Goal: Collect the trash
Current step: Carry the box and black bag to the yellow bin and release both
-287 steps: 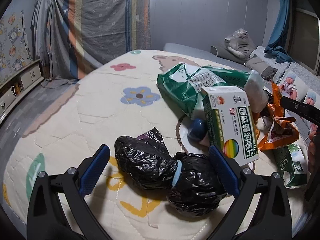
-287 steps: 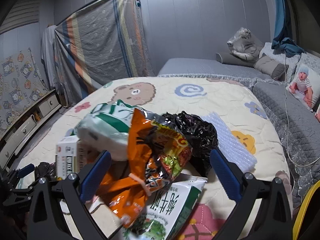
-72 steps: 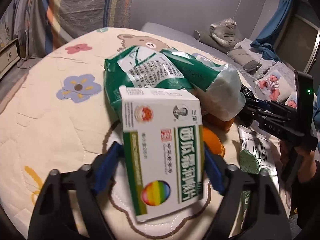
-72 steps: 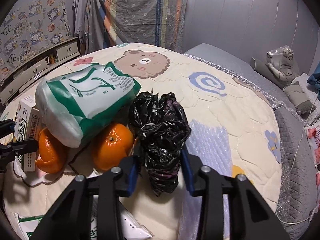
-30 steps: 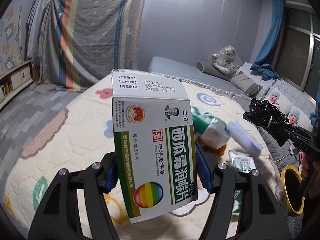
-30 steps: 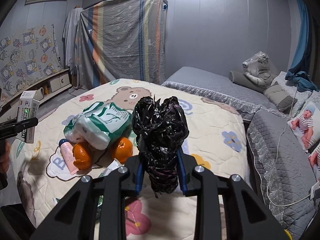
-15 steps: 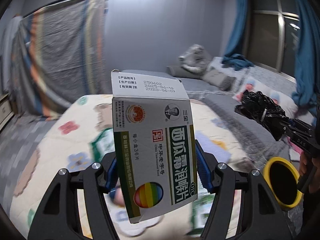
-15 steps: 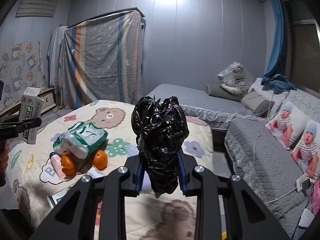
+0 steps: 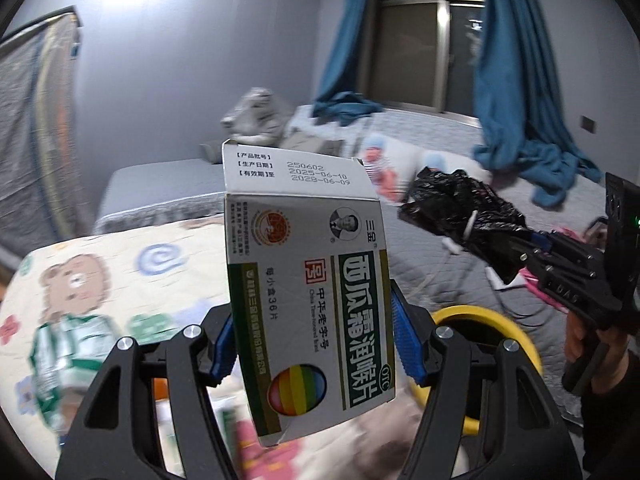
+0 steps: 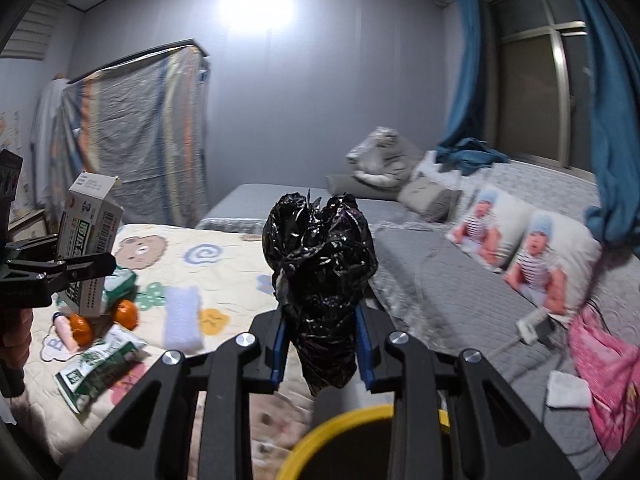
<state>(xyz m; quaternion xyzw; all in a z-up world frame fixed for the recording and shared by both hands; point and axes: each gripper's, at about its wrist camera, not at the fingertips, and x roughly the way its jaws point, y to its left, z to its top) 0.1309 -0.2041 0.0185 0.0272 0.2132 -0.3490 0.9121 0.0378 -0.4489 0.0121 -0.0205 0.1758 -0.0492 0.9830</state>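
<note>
judging by the items left on the quilt, namely a green packet, oranges and a pink tube, collection is only partly done. a medicine box is clamped upright in the left gripper, raised above the bed. a crumpled black bag is pinched in the right gripper, held level just above the yellow-rimmed bin.

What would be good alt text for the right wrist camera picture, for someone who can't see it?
The right gripper clamps a crumpled black plastic bag above the rim of a yellow bin. At the left, the left gripper holds a medicine box over a cartoon-print bed cover with oranges and wrappers on it.
</note>
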